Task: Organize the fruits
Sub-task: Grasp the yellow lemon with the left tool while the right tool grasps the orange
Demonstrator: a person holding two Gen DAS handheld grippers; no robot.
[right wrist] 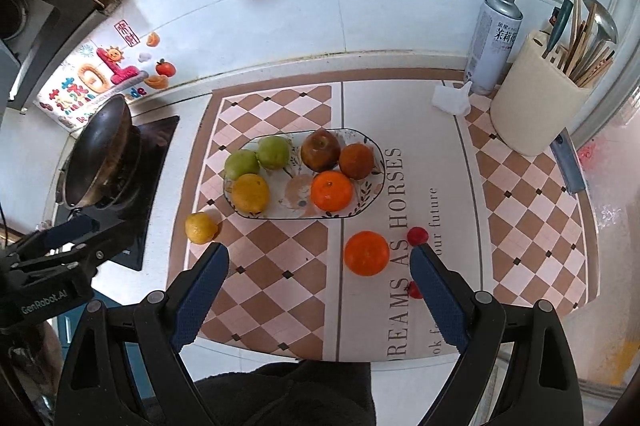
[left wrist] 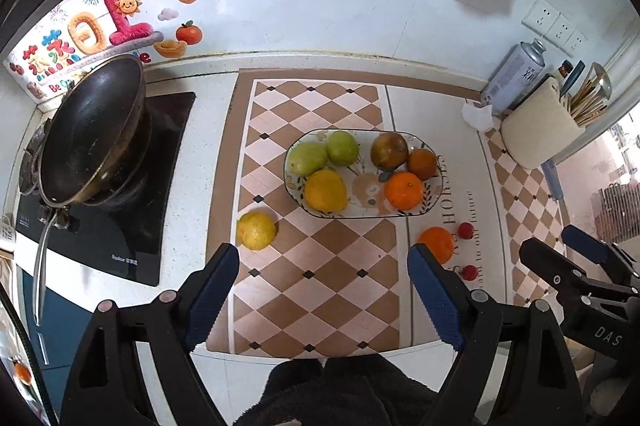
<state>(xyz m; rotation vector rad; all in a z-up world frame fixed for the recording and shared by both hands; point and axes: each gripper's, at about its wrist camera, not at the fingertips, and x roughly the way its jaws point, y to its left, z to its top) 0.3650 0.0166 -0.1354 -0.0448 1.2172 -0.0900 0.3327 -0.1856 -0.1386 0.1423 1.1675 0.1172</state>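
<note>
An oval patterned plate (left wrist: 434, 186) (right wrist: 376, 186) on the checkered mat holds two green fruits (left wrist: 320, 154), a yellow one (left wrist: 325, 191), an orange (left wrist: 403, 191) and two dark brownish fruits (left wrist: 389, 151). On the mat in front of it lie a yellow lemon (left wrist: 256, 231) (right wrist: 201, 228), a loose orange (left wrist: 437, 244) (right wrist: 366, 252) and two small red fruits (left wrist: 465, 230) (right wrist: 417, 235). My left gripper (left wrist: 322, 258) is open and empty above the mat's near part. My right gripper (right wrist: 318, 258) is open and empty, the loose orange just inside its right finger.
A black wok (left wrist: 92, 130) sits on a stove at the left. A spray can (right wrist: 494, 42), a cream utensil holder (right wrist: 536, 98) and a crumpled tissue (right wrist: 452, 98) stand at the back right. A knife (right wrist: 568, 162) lies by the holder. Plastic bags hang on the wall.
</note>
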